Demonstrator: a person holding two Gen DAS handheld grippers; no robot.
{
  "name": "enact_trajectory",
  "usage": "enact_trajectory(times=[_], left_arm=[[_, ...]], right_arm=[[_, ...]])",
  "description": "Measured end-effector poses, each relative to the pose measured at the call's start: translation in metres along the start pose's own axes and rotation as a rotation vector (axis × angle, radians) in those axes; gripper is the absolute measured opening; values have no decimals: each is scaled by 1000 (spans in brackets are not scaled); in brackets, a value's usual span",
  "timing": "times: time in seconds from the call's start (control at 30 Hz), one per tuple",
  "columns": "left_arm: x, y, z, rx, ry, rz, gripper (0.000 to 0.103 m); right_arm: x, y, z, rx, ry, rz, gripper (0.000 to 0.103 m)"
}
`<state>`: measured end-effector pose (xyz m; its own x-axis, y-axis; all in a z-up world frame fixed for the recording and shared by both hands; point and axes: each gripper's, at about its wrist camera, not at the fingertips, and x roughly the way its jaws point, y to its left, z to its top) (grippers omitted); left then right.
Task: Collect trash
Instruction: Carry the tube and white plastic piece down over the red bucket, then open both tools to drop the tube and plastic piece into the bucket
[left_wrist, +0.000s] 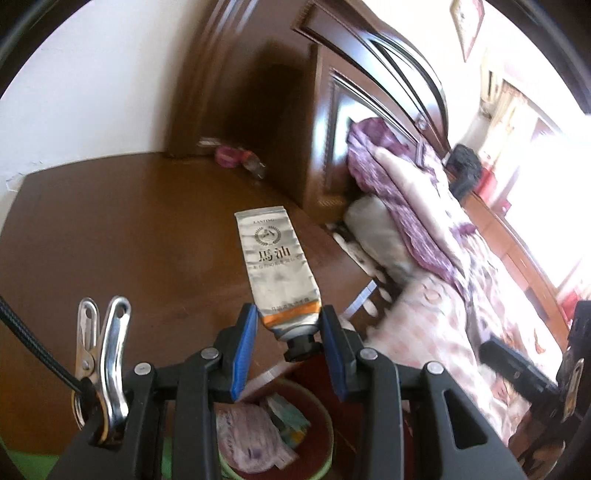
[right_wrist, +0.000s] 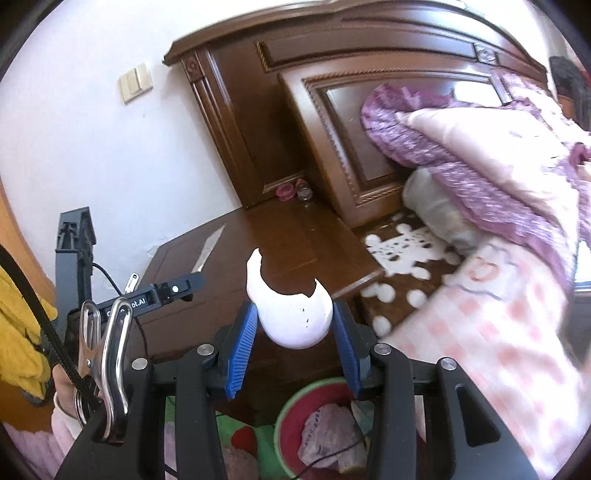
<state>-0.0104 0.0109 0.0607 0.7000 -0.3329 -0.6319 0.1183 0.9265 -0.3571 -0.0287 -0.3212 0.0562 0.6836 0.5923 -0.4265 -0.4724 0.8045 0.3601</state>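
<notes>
A silver cream tube (left_wrist: 273, 254) with an orange band and a black cap stands up between the blue pads of my left gripper (left_wrist: 290, 314), which is shut on its lower end. My right gripper (right_wrist: 294, 310) is shut on a broken white eggshell (right_wrist: 295, 321), jagged edge upward. Both are held above a round bin with a watermelon pattern (right_wrist: 291, 402), its red inner wall (left_wrist: 319, 424) showing around crumpled paper (left_wrist: 247, 432). In the right wrist view the tube (right_wrist: 208, 247) appears edge-on at the left.
A brown nightstand top (left_wrist: 129, 240) lies behind the bin, with a pink item (left_wrist: 229, 155) and a small jar (right_wrist: 304, 192) at its back by the carved headboard (right_wrist: 369, 110). The bed with a pink checked quilt (right_wrist: 498, 332) and purple pillow (right_wrist: 443, 147) fills the right.
</notes>
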Motion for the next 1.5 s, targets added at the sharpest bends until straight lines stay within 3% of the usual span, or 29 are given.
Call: enact_trajectory(times=[0.2, 0.5, 1.0, 1.27, 1.5], left_arm=[[-13, -23, -27, 30, 32, -28, 36], [-21, -33, -70, 82, 88, -8, 37], [34, -23, -142, 139, 245, -19, 37], [68, -21, -163, 163, 302, -29, 35], [90, -17, -169, 168, 328, -3, 34]], right_arm=[[-47, -15, -19, 20, -38, -49, 43], [-78, -16, -49, 39, -72, -57, 43], [3, -20, -143, 102, 84, -142, 43], [42, -33, -166, 134, 226, -182, 43], [62, -42, -176, 164, 285, -172, 43]])
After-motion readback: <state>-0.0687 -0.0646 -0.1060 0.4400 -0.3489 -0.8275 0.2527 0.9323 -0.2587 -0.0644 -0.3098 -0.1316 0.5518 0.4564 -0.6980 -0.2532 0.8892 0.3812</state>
